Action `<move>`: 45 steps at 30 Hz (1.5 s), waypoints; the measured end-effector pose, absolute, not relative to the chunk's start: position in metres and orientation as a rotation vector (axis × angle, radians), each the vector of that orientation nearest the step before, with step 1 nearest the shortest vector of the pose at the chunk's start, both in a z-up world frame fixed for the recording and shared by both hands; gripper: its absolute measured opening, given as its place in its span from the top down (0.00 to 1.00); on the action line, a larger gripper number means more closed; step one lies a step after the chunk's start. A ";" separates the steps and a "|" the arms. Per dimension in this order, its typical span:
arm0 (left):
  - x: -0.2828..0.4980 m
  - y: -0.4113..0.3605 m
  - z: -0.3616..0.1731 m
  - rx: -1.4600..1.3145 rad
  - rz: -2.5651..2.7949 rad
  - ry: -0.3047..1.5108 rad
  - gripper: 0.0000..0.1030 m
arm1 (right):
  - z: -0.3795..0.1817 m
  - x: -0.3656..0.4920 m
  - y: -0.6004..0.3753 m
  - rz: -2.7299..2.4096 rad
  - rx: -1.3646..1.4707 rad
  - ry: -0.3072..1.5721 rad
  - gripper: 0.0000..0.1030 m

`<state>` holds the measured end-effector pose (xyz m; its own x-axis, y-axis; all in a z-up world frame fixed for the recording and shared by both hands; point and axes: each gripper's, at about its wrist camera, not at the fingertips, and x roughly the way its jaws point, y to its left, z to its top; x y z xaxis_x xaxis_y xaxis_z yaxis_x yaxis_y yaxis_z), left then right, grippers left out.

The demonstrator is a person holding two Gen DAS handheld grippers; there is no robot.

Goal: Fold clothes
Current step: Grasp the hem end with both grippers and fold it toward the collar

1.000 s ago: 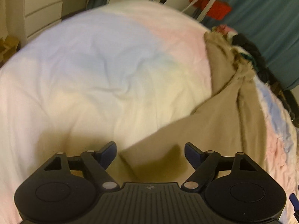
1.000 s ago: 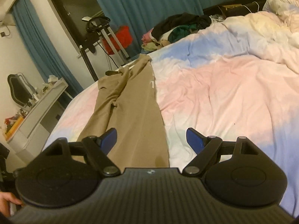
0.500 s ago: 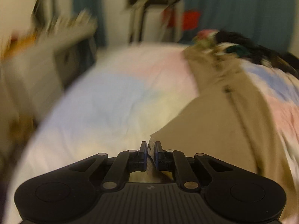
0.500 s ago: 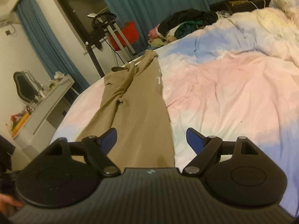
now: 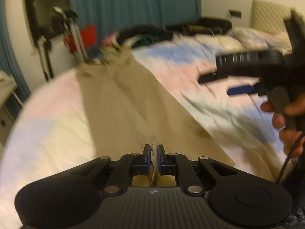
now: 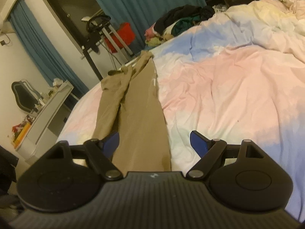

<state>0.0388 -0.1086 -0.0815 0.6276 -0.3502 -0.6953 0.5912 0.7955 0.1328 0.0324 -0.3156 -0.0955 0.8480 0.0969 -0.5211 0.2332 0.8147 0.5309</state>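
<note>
Left wrist view: left gripper (image 5: 154,153) clenched on hem of tan trousers (image 5: 133,103), which lie lengthwise on pastel duvet (image 5: 57,118). Right gripper (image 6: 154,140) spread wide, holding nothing, above trousers' near end.

From my remote station I count one pair of tan trousers (image 6: 133,114) stretched away ahead of the claws across one bed (image 6: 228,99) with a pastel duvet. Two claws are in play: the left claw (image 5: 152,155), pinched on the trouser hem, and the right claw (image 6: 155,141), its two blue fingers (image 6: 198,142) spread wide. One hand (image 5: 286,118) shows, gripping the right claw's handle. Beyond the trousers' far end lies one heap of unfolded clothes (image 6: 181,24). Far left of the right claw stands one mirror (image 6: 23,97) above one white worktop (image 6: 49,112).
</note>
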 end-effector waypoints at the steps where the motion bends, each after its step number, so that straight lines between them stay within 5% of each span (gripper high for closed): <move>1: 0.042 -0.110 -0.090 0.357 -0.565 0.744 0.92 | -0.098 0.033 -0.316 -0.061 0.628 0.577 0.20; 5: 0.063 -0.092 -0.107 0.189 -0.619 0.885 0.82 | -0.114 0.032 -0.320 -0.003 0.711 0.650 0.19; 7: 0.069 -0.072 -0.100 0.068 -0.628 0.894 0.63 | -0.123 0.033 -0.322 0.020 0.759 0.688 0.20; 12: 0.091 -0.022 -0.090 -0.174 -0.543 0.879 0.34 | -0.151 0.036 -0.317 0.027 0.836 0.822 0.26; 16: 0.119 0.009 -0.103 -0.275 -0.379 0.931 0.28 | -0.165 0.035 -0.313 0.040 0.881 0.870 0.27; 18: 0.134 0.023 -0.114 -0.307 -0.308 1.005 0.29 | -0.166 0.034 -0.314 0.051 0.904 0.870 0.29; 21: 0.146 0.032 -0.131 -0.403 -0.301 1.091 0.32 | -0.171 0.031 -0.313 0.083 0.964 0.882 0.50; 26: 0.147 0.037 -0.140 -0.489 -0.347 1.149 0.33 | -0.172 0.027 -0.304 0.090 0.909 0.924 0.51; 29: 0.142 0.042 -0.138 -0.525 -0.376 1.190 0.51 | -0.168 0.025 -0.291 0.112 0.832 0.962 0.51; 31: 0.134 0.040 -0.136 -0.498 -0.375 1.209 0.85 | -0.163 0.024 -0.281 0.146 0.781 0.990 0.49; 33: 0.132 0.043 -0.128 -0.496 -0.389 1.198 0.90 | -0.155 0.024 -0.274 0.161 0.723 1.005 0.58; 35: 0.131 0.046 -0.120 -0.496 -0.403 1.188 0.92 | -0.148 0.023 -0.268 0.166 0.676 1.014 0.86; 45: 0.135 0.074 0.002 -0.695 -0.494 0.938 0.94 | -0.021 0.037 -0.305 0.191 0.789 0.698 0.88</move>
